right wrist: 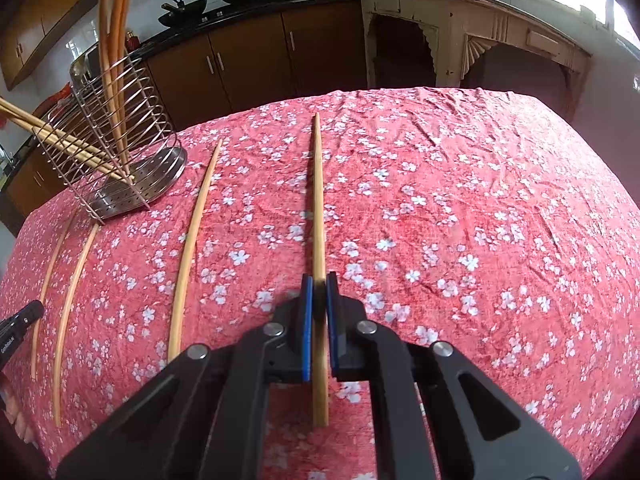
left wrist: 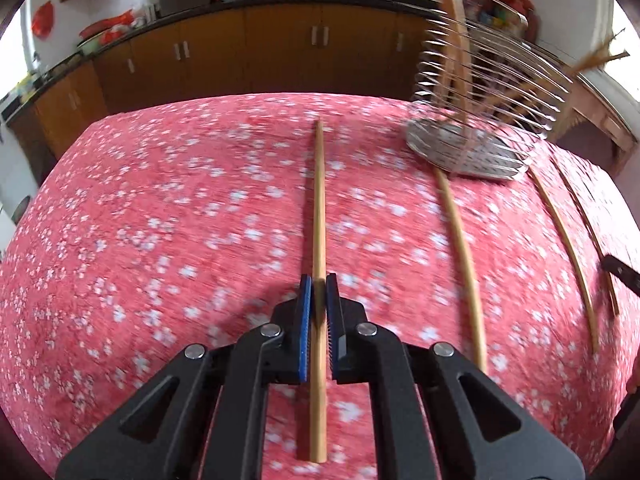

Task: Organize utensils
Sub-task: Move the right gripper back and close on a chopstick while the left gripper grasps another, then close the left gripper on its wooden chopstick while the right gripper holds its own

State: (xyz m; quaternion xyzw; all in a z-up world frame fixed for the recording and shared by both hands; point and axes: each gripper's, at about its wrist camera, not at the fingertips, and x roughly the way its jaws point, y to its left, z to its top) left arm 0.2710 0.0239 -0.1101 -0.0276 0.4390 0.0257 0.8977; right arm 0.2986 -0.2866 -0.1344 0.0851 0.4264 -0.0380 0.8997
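Left claw [right wrist: 24,320] bears tiny white lettering, perhaps "GraspAI", blurred.

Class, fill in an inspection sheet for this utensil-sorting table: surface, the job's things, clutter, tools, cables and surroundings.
Surface: table under a creased red flowered cloth.
Job's things: wire holder standing upright at the far side, with stored chopsticks in it, some upright and some leaning; two loose chopsticks lie on the cloth between the two gripped ones.
Clutter: nothing seen.
Tools: left tool shut on the left chopstick; right tool shut on the right chopstick.
Cables: nothing seen.
Surroundings: brown cabinets, woks on the dark counter, a pale wooden sideboard.
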